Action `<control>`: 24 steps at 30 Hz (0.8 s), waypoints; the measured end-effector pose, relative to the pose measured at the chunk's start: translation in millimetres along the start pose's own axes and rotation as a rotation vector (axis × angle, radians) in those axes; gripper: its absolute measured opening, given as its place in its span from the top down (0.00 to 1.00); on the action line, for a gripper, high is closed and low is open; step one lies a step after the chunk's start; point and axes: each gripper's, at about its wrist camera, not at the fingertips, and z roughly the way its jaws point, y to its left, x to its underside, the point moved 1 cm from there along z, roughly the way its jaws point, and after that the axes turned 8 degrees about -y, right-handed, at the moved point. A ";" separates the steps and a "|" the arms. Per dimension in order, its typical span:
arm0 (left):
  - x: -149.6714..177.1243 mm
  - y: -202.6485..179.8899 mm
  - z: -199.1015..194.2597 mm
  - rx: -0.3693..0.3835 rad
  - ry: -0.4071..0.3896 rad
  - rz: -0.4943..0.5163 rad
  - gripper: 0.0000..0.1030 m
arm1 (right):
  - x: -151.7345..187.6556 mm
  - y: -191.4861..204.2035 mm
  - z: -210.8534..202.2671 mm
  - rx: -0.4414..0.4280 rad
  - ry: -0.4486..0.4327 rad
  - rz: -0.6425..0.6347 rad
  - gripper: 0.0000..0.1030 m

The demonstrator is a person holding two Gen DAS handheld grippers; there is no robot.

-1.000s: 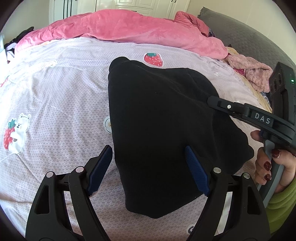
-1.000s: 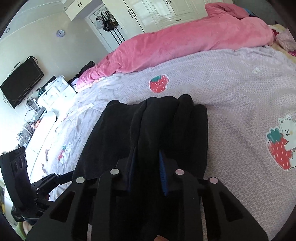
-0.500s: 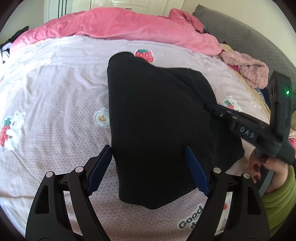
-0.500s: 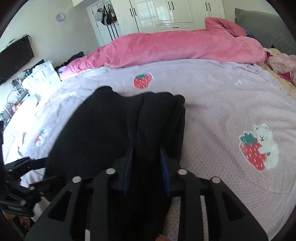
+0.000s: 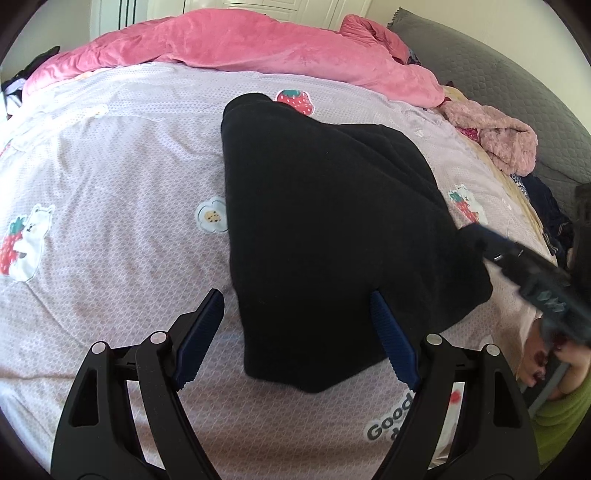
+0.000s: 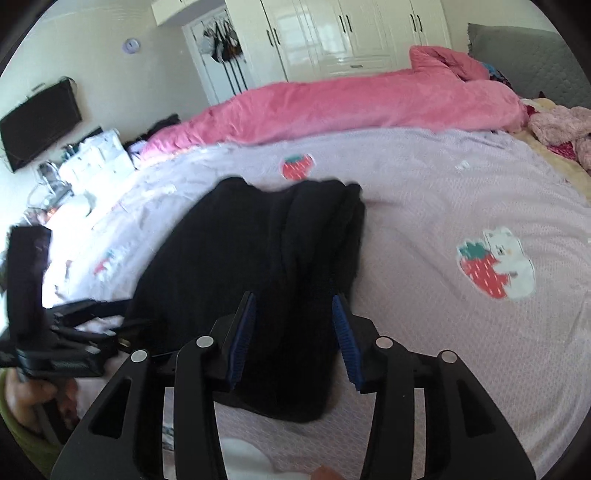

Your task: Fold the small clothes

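Note:
A black folded garment point(image 5: 325, 229) lies flat on the lilac bedsheet point(image 5: 110, 177); it also shows in the right wrist view point(image 6: 258, 266). My left gripper point(image 5: 297, 338) is open and empty, its blue pads on either side of the garment's near corner, above it. My right gripper point(image 6: 293, 332) is open, its fingers straddling the garment's near right edge without gripping it. The right gripper also shows at the garment's right corner in the left wrist view point(image 5: 480, 240).
A pink duvet point(image 5: 240, 48) lies along the far side of the bed. Fluffy pink clothes point(image 5: 495, 136) and dark clothes point(image 5: 546, 210) lie at the right by the grey headboard point(image 5: 498, 74). White wardrobes point(image 6: 351, 33) and a wall television point(image 6: 37, 122) stand beyond the bed.
My right gripper opened and let go of the black garment's fold, which now lies flat. My left gripper stayed open and drew back slightly.

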 end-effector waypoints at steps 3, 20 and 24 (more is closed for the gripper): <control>1.2 0.7 -2.8 -0.010 -0.002 0.004 0.27 | 10.1 -5.2 7.7 0.019 0.022 0.028 0.59; -2.9 0.4 -45.1 -0.045 -0.079 0.011 0.09 | -3.6 9.1 -42.9 0.046 -0.088 0.042 0.20; -3.8 0.7 -52.5 -0.054 -0.092 0.012 0.09 | -8.1 10.7 -53.6 0.054 -0.113 0.047 0.13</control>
